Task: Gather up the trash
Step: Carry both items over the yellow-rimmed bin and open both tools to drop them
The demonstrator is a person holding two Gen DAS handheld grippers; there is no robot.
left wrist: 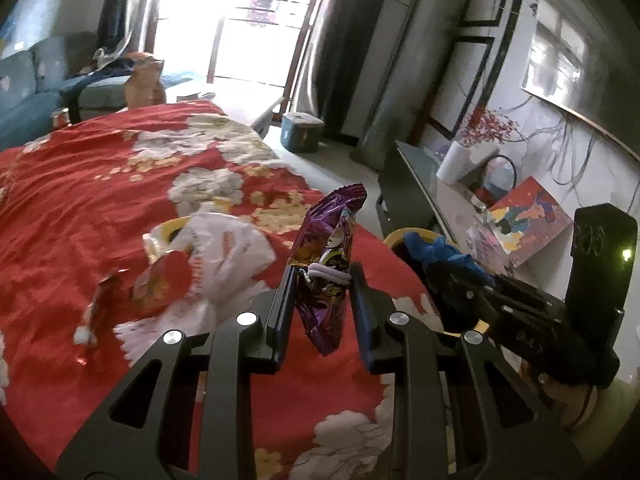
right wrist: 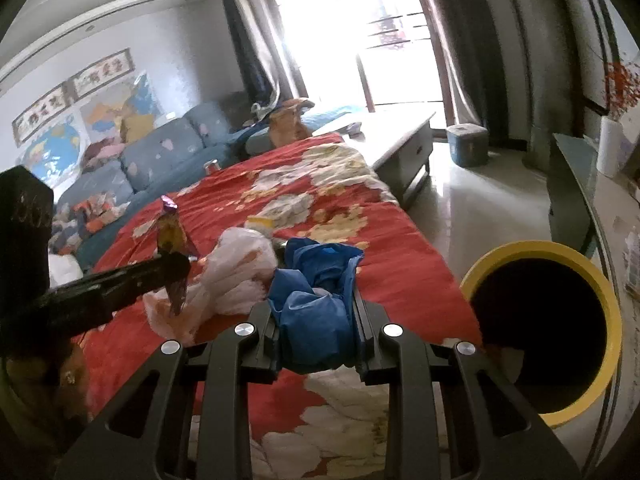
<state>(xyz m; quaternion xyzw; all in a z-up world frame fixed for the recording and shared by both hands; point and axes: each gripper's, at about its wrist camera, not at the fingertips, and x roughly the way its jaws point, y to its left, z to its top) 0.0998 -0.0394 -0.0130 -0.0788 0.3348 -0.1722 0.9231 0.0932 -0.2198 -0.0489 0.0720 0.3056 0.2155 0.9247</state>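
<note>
My left gripper (left wrist: 323, 276) is shut on a purple snack wrapper (left wrist: 329, 264) and holds it upright above the red floral cloth (left wrist: 100, 184). My right gripper (right wrist: 316, 304) is shut on a crumpled blue bag (right wrist: 316, 300), lifted over the cloth. It also shows in the left wrist view (left wrist: 440, 256), in front of the yellow-rimmed bin (left wrist: 400, 236). The bin (right wrist: 600, 292) stands open to the right of the cloth. A white plastic bag (left wrist: 228, 252) and an orange wrapper (left wrist: 160, 280) lie on the cloth. The left gripper with the purple wrapper (right wrist: 172, 236) shows in the right wrist view.
A blue sofa (right wrist: 160, 156) runs along the left. A low table (right wrist: 404, 136) and a small teal box (right wrist: 467, 144) stand near the bright balcony door. A dark TV stand (left wrist: 416, 184) with a paper roll (left wrist: 456, 164) lines the right wall.
</note>
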